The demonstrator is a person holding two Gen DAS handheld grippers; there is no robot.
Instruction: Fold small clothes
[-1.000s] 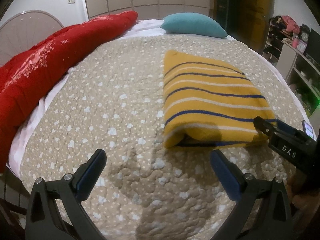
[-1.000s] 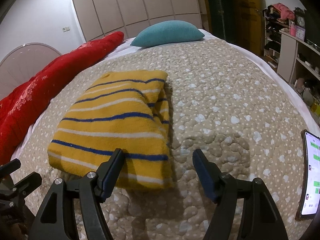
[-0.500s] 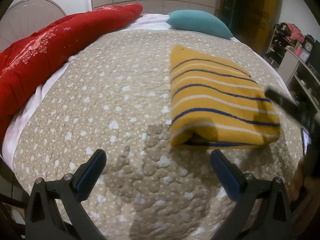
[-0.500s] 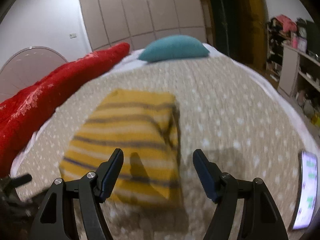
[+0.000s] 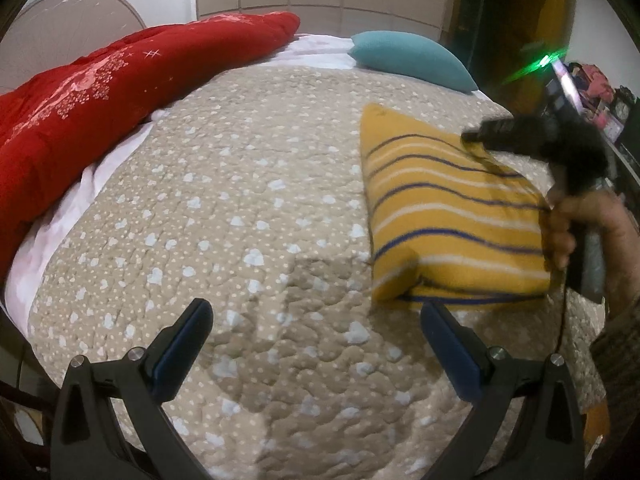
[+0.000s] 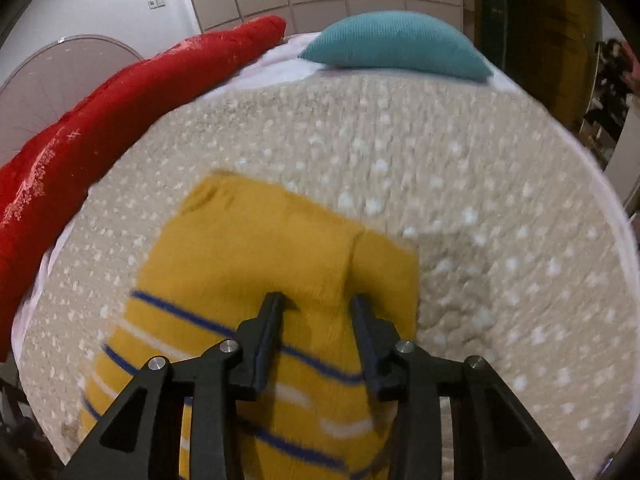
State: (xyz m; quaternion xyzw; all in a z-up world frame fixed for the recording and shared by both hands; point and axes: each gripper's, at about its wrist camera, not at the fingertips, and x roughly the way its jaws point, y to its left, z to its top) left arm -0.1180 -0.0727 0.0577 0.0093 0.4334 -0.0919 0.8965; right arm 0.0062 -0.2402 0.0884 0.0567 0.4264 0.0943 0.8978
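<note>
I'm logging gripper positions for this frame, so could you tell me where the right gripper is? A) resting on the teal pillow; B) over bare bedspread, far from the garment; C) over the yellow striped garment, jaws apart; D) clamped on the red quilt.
C: in the right wrist view the right gripper sits above the folded yellow striped garment, jaws apart with fabric showing between them.

You're in a home bedroom: a bed under a beige quilt (image 5: 248, 216), a teal pillow (image 5: 412, 58) at the far end, a red duvet (image 5: 120, 92) along its left, cluttered shelves (image 5: 600, 96) far right.
</note>
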